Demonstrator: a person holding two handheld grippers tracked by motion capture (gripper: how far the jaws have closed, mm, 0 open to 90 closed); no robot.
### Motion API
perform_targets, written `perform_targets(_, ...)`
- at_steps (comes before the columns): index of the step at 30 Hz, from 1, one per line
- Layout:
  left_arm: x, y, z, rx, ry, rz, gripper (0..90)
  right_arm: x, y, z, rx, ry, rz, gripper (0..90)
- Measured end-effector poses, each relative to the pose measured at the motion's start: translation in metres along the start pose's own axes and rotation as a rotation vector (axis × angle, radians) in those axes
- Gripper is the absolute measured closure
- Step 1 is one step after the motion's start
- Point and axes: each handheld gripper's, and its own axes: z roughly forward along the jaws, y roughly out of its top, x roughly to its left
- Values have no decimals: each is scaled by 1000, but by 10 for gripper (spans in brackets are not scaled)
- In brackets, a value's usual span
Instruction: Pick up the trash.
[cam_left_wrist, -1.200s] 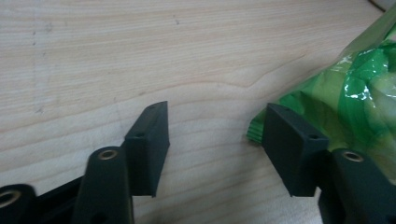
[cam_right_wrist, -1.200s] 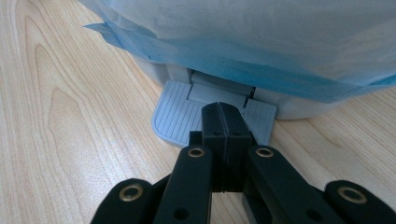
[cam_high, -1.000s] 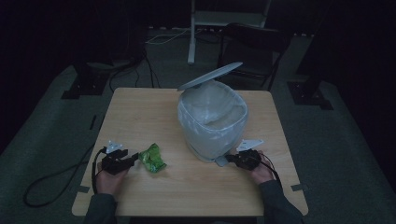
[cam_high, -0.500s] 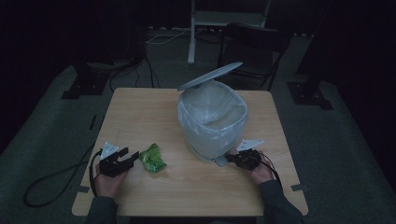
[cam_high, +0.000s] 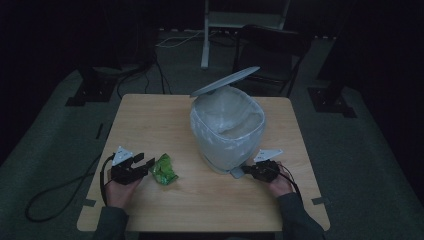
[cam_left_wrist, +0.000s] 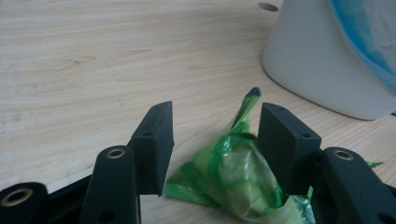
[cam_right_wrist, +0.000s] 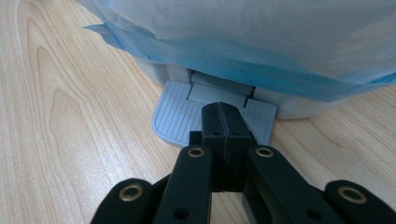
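Right gripper (cam_high: 248, 170) clamped shut with nothing between the jaws, tips pressing the ribbed grey plastic foot pedal (cam_right_wrist: 180, 116) of the pale grey pedal bin lined with a translucent blue bag (cam_high: 227, 132); round grey lid (cam_high: 225, 82) tipped up above the rim. Left gripper (cam_high: 145, 164) released, jaws straddling the crumpled green plastic wrapper (cam_left_wrist: 233, 175) on the light wooden table (cam_high: 150, 115) just ahead of the pads, one pad grazing the film, no grip yet.

To do well: keep steady downward pressure on the pedal so the lid stays up; centre the wrapper deeper between the left pads, pinch the thick bunched part rather than the thin twisted tip, then lift clear of the bin's rim before letting go.

Against the earlier frames: left gripper pulled back a little from the wrapper and raised, jaws just narrowed slightly around it; wrapper, bin and right gripper unmoved.
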Motion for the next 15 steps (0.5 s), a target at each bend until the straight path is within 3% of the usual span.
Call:
perform_targets(9, -13, 22, 18, 90, -9, 129, 603, -1, 0, 0, -3, 6, 3, 900)
perform_targets(15, -13, 28, 31, 131, -28, 138, 627, -1, 0, 0, -3, 6, 2, 900)
